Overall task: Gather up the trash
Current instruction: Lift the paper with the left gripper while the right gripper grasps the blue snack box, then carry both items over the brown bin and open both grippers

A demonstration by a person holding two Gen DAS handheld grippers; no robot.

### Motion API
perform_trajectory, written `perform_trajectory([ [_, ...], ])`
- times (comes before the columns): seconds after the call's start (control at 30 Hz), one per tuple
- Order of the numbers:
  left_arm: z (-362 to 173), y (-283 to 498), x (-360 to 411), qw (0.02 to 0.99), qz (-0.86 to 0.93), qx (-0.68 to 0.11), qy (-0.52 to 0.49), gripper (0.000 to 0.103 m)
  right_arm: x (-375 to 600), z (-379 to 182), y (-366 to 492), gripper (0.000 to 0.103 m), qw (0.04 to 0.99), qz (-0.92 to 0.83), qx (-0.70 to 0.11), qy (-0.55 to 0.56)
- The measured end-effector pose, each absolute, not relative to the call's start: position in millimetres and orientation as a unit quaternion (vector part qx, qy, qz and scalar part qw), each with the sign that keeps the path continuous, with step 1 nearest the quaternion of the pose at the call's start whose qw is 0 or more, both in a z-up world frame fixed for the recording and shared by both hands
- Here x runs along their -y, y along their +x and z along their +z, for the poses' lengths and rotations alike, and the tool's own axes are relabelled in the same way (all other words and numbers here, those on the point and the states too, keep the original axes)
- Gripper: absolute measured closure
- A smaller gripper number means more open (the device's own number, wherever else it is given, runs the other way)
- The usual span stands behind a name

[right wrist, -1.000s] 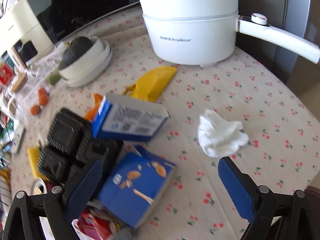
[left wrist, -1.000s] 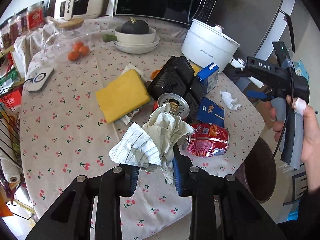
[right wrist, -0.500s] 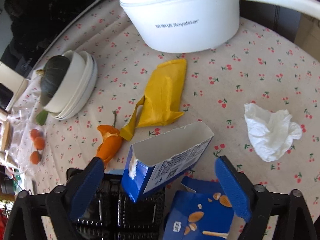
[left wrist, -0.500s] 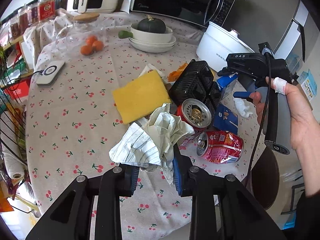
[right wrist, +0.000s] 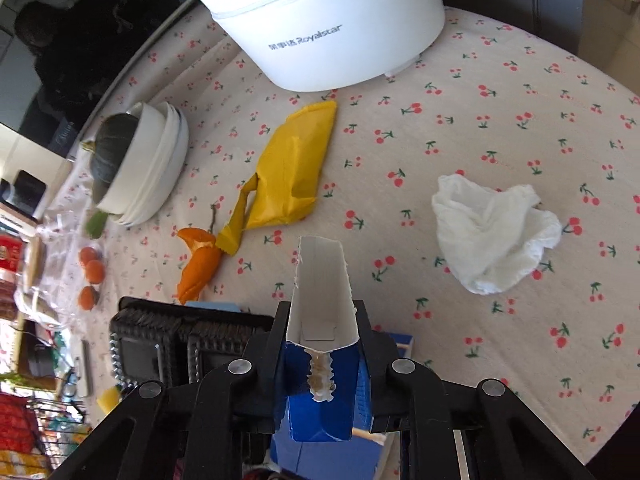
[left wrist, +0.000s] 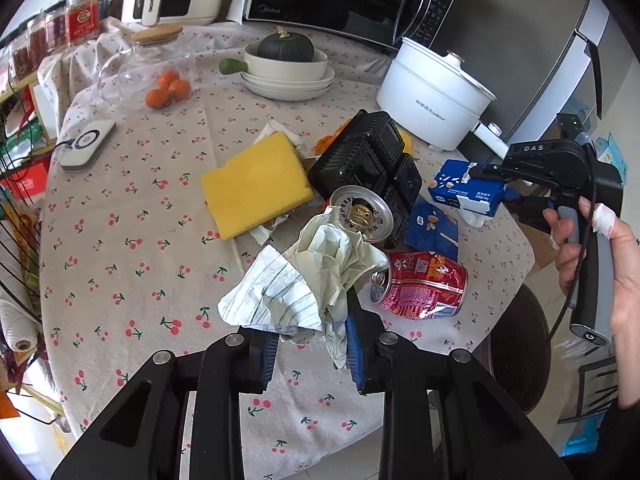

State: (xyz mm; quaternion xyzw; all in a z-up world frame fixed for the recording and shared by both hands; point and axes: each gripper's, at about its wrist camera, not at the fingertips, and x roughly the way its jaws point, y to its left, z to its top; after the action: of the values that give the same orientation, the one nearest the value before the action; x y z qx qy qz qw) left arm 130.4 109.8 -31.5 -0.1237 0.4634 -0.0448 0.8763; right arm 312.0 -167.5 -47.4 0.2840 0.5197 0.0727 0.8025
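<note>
**Both grippers loaded over a cluttered table**

My left gripper [left wrist: 308,344] is clamped on a crumpled striped paper wad [left wrist: 304,284], held above the cherry-print tablecloth [left wrist: 120,240] just in front of a crushed red can [left wrist: 420,286]. My right gripper [right wrist: 322,344] has its fingers closed tight against both sides of a torn-open blue carton [right wrist: 320,320], lifted clear of the cloth. Still lying on the table: a white tissue [right wrist: 492,236], a yellow wrapper [right wrist: 292,176], orange peel [right wrist: 198,264], a black plastic tray [left wrist: 372,164] and a flattened blue box [left wrist: 432,228]. A white pot [right wrist: 332,24] stands beyond them.
</note>
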Motion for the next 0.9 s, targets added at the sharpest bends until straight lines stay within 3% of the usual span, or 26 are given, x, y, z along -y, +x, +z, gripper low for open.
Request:
perform_trajectory([
  [0.37,-10.1,123.4,-59.6,0.884,-0.086,-0.446,-0.109,0.072,225.3,8.0,239.8,0.079,0.839,0.085,-0.479,0.243],
  [0.9,-27.0,110.5,79.4,0.863,-0.184,-0.469,-0.046,0.072,328.1,-26.6,133.2,0.079,0.840,0.028,-0.494,0.222],
])
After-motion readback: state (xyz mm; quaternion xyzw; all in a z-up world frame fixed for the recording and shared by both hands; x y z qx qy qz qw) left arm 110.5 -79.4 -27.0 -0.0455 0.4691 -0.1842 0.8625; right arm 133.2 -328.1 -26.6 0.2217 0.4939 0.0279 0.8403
